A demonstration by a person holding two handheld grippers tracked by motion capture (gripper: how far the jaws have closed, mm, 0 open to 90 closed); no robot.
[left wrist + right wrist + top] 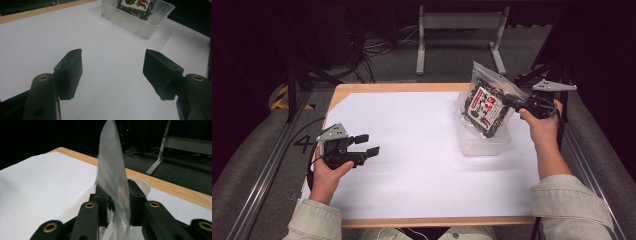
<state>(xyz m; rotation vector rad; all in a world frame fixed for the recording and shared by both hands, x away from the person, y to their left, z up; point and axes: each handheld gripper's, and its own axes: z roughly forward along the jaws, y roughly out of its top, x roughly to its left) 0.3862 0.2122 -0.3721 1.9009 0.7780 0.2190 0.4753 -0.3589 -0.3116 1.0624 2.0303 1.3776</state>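
A clear plastic snack bag with a red-and-white label and dark contents stands tilted in a clear plastic tub at the right of the white sheet. My right gripper is shut on the bag's right edge; in the right gripper view the clear film rises between the two black jaws. My left gripper hovers over the sheet's left side, open and holding nothing. In the left gripper view the tub with the bag lies far ahead.
A white sheet covers most of the wooden table. Beyond the far edge stand a grey metal frame and loose cables on the floor. Metal rails run along both sides.
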